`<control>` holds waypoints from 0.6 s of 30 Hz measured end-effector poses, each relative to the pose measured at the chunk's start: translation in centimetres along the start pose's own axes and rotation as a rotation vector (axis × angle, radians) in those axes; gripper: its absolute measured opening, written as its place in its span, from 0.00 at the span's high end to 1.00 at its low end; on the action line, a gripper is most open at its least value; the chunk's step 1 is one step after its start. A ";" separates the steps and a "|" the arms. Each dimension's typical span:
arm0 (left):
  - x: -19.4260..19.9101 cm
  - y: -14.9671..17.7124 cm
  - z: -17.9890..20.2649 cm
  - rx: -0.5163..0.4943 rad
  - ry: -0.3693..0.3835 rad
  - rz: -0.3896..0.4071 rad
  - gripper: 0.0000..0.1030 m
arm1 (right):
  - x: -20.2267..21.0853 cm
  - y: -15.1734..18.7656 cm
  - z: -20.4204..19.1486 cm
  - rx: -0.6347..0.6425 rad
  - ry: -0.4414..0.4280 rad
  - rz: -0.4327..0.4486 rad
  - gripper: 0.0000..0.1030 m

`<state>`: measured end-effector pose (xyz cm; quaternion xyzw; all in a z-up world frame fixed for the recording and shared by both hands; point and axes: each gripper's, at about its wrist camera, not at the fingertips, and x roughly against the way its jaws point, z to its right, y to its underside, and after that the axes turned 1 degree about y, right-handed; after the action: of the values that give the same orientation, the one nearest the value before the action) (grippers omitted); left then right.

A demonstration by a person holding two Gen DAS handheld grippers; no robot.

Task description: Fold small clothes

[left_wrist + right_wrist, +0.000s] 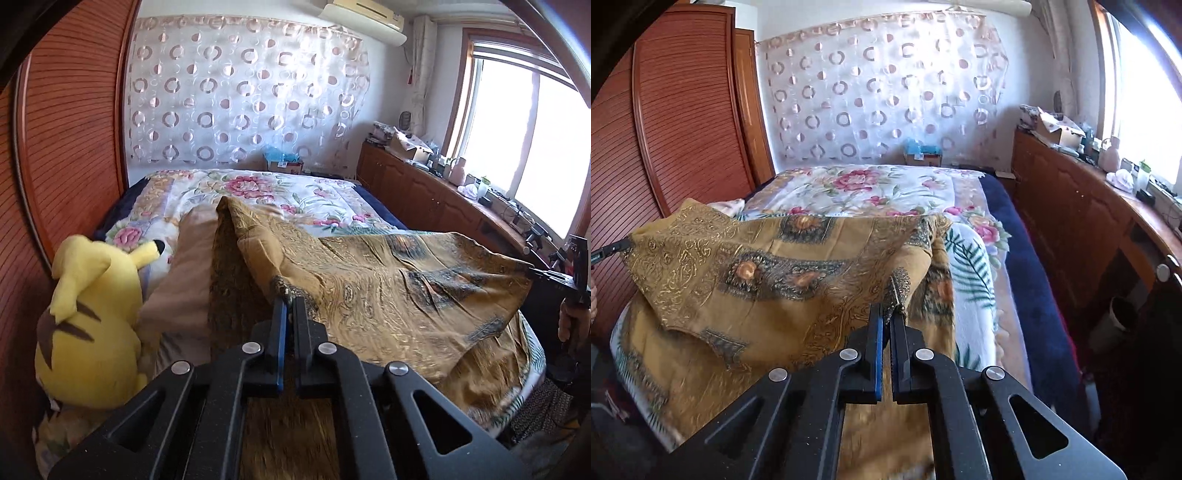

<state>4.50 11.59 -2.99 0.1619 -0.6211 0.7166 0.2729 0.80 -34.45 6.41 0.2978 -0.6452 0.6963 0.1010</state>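
A: What does the right gripper (888,314) grip?

B: A corner of the golden patterned cloth (757,266), jaws clamped on it.

A: And the far corner?

B: The left gripper (613,249) pinches it, above the floral bedspread (857,188).

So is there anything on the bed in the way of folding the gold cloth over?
Nothing visible blocks it. Both the left gripper and the right gripper are shut on corners of the gold cloth, and the flowery bedspread beyond looks bare. The yellow plush toy sits off to the side.
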 end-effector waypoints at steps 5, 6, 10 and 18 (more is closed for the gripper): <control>2.4 3.0 0.1 0.003 -0.033 -0.018 0.97 | 3.0 1.4 0.3 0.018 0.006 -0.018 0.97; 2.7 3.6 0.2 0.000 -0.037 -0.027 0.97 | 3.4 1.9 0.3 0.024 0.008 -0.028 0.97; 3.9 4.9 0.1 0.011 -0.039 -0.043 0.97 | 4.0 1.9 -1.0 0.061 0.021 -0.080 0.97; 2.6 7.2 -0.4 0.027 -0.085 -0.103 0.96 | 1.7 2.8 -1.2 0.056 0.021 -0.172 0.97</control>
<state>-1.80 11.95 -7.32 0.2274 -0.6131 0.7026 0.2805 -2.34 -34.14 4.97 0.3472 -0.5966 0.7059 0.1588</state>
